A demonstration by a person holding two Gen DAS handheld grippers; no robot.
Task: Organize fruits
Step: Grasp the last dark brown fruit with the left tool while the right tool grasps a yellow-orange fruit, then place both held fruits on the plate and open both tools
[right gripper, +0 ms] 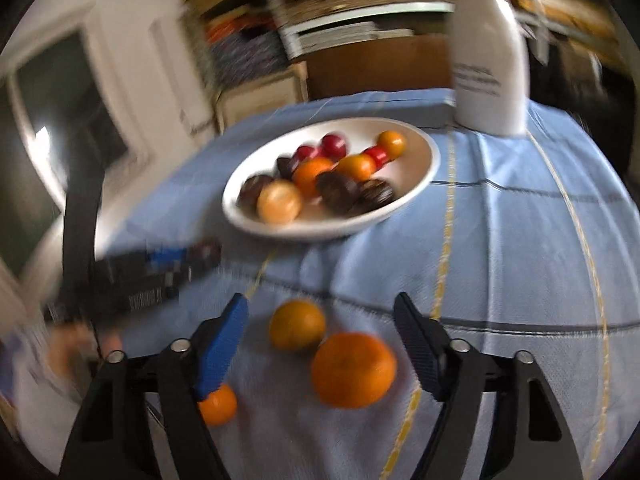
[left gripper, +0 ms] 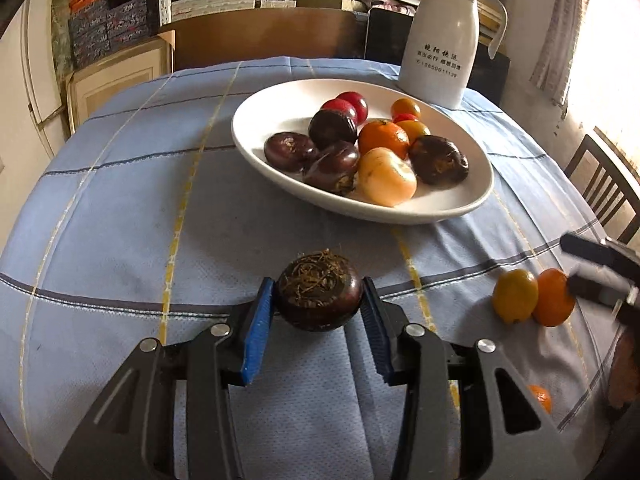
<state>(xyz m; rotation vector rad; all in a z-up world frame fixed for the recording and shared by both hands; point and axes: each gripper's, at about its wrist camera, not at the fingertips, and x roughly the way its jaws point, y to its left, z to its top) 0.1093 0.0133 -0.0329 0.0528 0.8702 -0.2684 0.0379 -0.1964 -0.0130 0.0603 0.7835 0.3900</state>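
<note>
Four fruits left outside the bowl

Most fruit already lay in the white bowl (left gripper: 256, 152). Left gripper (left gripper: 319, 312) clamped a water chestnut (left gripper: 320, 296) on the tablecloth; right gripper (right gripper: 320, 344), jaws apart, straddled a mandarin (right gripper: 353, 369).

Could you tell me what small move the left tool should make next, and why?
Probably lift the dark round fruit off the blue tablecloth: the left tool is already shut on it, and the white bowl ahead holds similar fruits.

fruits (left gripper: 383, 142) in bowl (left gripper: 256, 120) | jug (left gripper: 442, 40) behind bowl
</note>
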